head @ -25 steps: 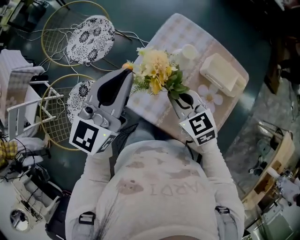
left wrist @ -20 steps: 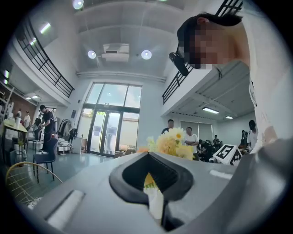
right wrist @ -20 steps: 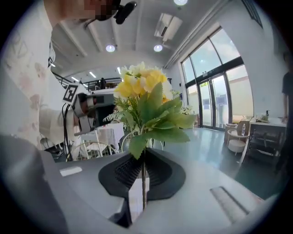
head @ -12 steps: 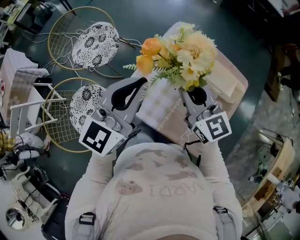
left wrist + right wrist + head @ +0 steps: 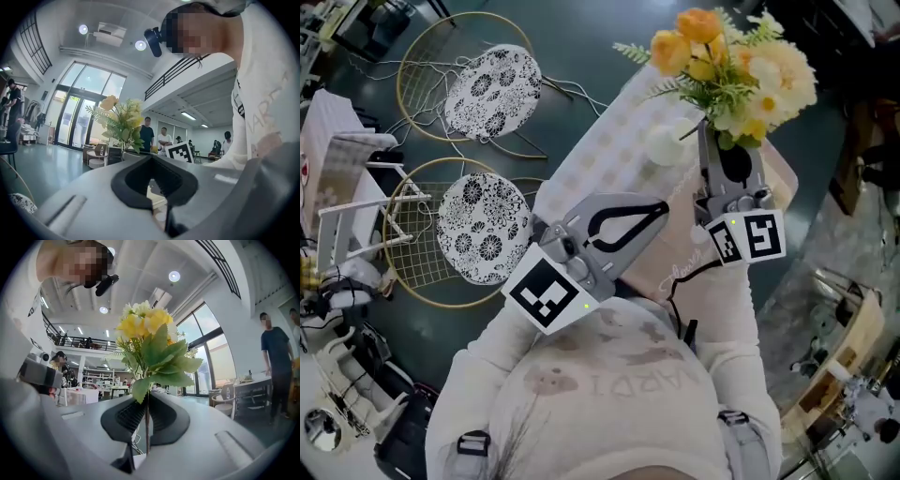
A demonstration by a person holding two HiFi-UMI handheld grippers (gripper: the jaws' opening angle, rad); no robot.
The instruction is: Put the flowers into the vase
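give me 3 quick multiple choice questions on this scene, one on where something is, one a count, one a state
1. Where does the white vase stand?
A) on a round seat
B) on the checked tablecloth
C) on the floor

2. How many round black-and-white patterned seats show in the head view?
A) one
B) two
C) four

3. What state is the left gripper in?
A) shut, holding nothing
B) shut on the flowers
C) wide open

Answers:
1. B, as the vase sits on the pale checked cloth covering the table.
2. B, as one seat lies at the upper left and a second just below it, each in a gold wire frame.
3. A, as the left gripper view shows its jaw tips meeting with nothing between them.
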